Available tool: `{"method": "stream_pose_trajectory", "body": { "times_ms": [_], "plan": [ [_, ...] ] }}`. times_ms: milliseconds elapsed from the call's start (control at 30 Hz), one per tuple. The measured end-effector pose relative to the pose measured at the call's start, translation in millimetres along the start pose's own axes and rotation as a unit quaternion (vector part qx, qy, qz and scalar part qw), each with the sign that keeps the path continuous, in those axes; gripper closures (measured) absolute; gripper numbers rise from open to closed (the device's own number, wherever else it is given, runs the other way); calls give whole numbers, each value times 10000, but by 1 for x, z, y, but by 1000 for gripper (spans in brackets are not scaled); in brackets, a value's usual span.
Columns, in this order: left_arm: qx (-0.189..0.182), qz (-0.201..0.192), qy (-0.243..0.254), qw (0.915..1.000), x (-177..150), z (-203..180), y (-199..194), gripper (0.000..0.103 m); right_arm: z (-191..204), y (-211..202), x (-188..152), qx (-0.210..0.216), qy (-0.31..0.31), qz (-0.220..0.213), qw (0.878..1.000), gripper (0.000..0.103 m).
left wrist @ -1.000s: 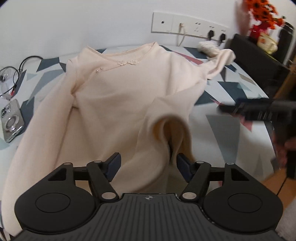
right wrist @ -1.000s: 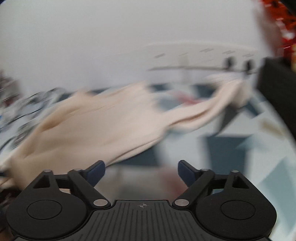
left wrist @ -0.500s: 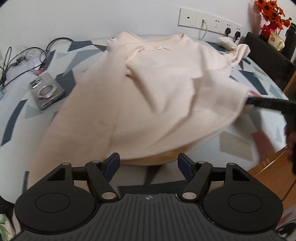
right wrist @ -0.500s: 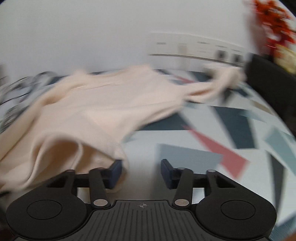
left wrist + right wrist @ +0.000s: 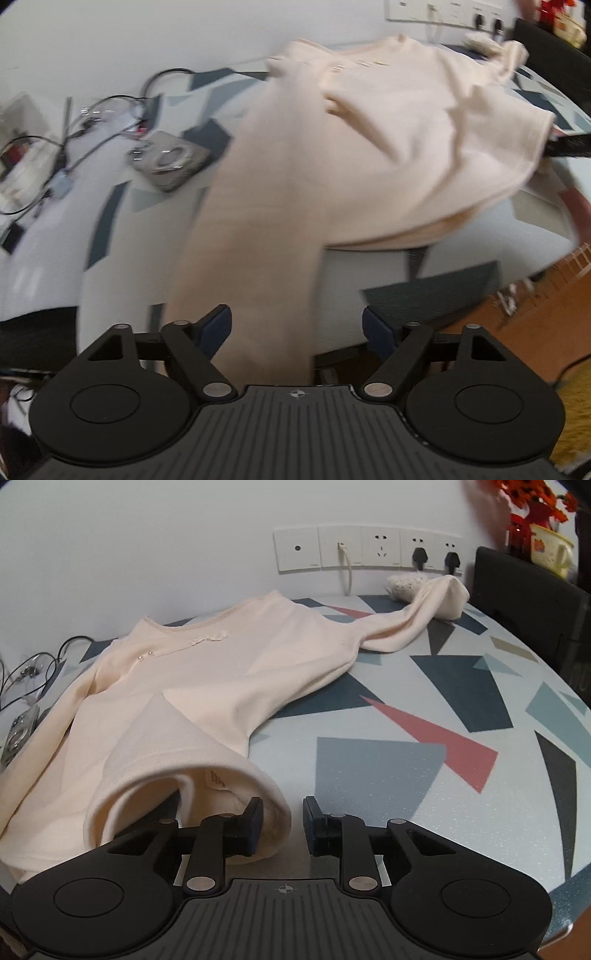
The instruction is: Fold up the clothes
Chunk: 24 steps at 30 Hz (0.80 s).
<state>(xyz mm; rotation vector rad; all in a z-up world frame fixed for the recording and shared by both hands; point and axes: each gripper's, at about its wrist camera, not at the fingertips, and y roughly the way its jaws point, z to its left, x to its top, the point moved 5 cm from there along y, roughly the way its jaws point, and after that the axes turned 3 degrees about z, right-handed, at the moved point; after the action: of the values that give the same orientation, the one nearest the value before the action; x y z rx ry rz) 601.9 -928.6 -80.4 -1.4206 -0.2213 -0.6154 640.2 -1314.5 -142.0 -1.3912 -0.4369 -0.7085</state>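
Inspecting the cream top spread on the bench, we find both grippers' fingers apart, right gripper straddling the hem, left gripper gaping over the sleeve, risking slippage.

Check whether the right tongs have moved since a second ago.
Yes. The right tongs have dropped toward the near table edge, against the wall sockets, and narrowed around the cream top's hem.
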Motion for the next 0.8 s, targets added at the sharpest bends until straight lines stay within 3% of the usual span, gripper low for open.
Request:
{"method": "stream_pose_trajectory", "body": {
  "times_ms": [133,167,200,233,400,500,600,800],
  "plan": [
    [168,142,-199,9996,-3,7,16,24,1,-1,-1,18,12,48,10000,80],
    [98,54,-312,9995,-4,9,17,34,1,-1,-1,23,24,63,10000,80],
    [-41,20,-461,9989,-4,12,16,74,1,-1,-1,28,30,77,10000,80],
    [-183,56,-643,9977,-3,14,15,92,2,-1,-1,28,17,92,10000,80],
    [-110,-139,-1174,9929,4,28,-10,96,-1,-1,-1,126,109,133,9998,79],
    [-93,-558,-1846,9812,20,44,-48,96,-6,0,-2,270,413,141,9987,77],
    [-69,-984,-1980,9752,52,56,-80,96,-11,-1,-4,409,715,66,9966,78],
    [-213,-1692,-1857,9677,144,79,-102,96,-17,2,-4,624,1250,136,9901,88]
  ]
}}
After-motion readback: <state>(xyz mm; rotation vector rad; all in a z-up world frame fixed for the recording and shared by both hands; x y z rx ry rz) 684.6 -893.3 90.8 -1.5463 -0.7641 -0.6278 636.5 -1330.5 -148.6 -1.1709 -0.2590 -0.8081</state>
